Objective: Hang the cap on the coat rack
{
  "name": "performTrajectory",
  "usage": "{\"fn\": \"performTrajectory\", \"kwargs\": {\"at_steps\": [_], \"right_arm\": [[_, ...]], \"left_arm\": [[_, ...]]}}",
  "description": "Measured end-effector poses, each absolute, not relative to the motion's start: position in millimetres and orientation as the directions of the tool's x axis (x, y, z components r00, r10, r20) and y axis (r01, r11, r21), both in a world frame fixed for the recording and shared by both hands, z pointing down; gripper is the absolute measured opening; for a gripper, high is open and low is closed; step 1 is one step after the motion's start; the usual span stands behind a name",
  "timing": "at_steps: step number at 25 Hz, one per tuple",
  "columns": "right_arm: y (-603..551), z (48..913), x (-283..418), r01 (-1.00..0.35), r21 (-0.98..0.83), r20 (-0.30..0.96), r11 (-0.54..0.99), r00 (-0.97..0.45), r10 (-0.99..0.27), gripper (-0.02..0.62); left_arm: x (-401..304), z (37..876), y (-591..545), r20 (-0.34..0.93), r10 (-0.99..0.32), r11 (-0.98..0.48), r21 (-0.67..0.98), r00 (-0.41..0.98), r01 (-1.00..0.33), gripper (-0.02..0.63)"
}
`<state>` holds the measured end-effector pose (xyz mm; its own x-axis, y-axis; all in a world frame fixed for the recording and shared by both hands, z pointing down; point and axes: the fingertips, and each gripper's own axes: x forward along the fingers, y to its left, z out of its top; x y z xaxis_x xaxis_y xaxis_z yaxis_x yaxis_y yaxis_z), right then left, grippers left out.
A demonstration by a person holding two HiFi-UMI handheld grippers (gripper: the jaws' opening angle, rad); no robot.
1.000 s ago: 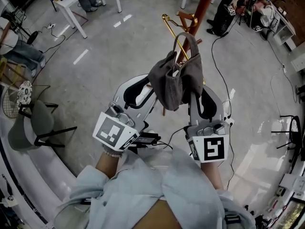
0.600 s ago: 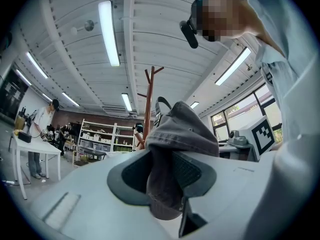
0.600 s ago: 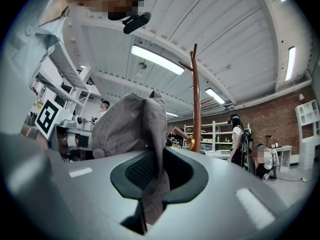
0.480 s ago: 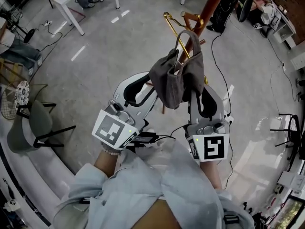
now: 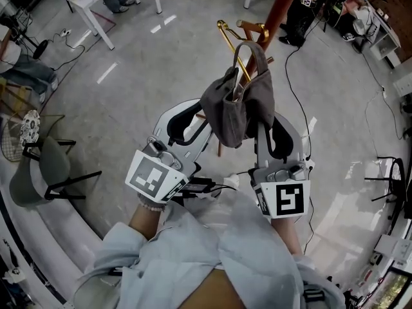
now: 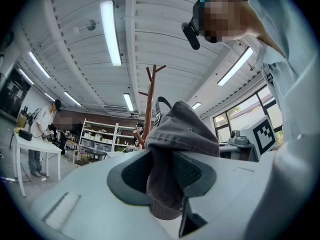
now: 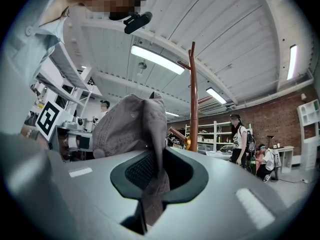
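- Together the two grippers hold the grey cap [image 5: 235,105] up between them. The left gripper [image 5: 201,122] has its jaws shut on the cap's left edge — the right gripper [image 5: 262,126] pinches its right edge.
- The cap sits near the coat rack [image 5: 282,8], and its strap loop overlaps a brass hook [image 5: 226,32].
- Both grippers tilt upward, side by side, pointing to the far side.

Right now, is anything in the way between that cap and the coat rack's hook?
Nothing visible does. The grey cap, pinched by the left gripper and the right gripper, sits right at the coat rack's brass hook, with no object between them.
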<state>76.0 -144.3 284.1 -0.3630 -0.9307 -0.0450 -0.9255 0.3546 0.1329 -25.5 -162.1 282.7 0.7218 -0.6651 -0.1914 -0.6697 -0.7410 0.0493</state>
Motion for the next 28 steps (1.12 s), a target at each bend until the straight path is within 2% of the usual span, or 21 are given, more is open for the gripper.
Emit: {"fn": "performTrajectory", "kwargs": {"at_steps": [17, 28], "right_arm": [[-182.6, 287.6, 77.3, -0.907, 0.114, -0.003, 0.406, -0.409, -0.913, 0.052], [-213.6, 297.3, 75.6, -0.922, 0.077, 0.032, 0.381, -0.379, -0.925, 0.052]], "left_arm": [[-25.9, 287.3, -198.7, -0.177, -0.718, -0.692, 0.081, 0.673, -0.717, 0.123], [-28.8, 297.0, -231.8, -0.154, -0.714, -0.700, 0.119, 0.683, -0.704, 0.123]]}}
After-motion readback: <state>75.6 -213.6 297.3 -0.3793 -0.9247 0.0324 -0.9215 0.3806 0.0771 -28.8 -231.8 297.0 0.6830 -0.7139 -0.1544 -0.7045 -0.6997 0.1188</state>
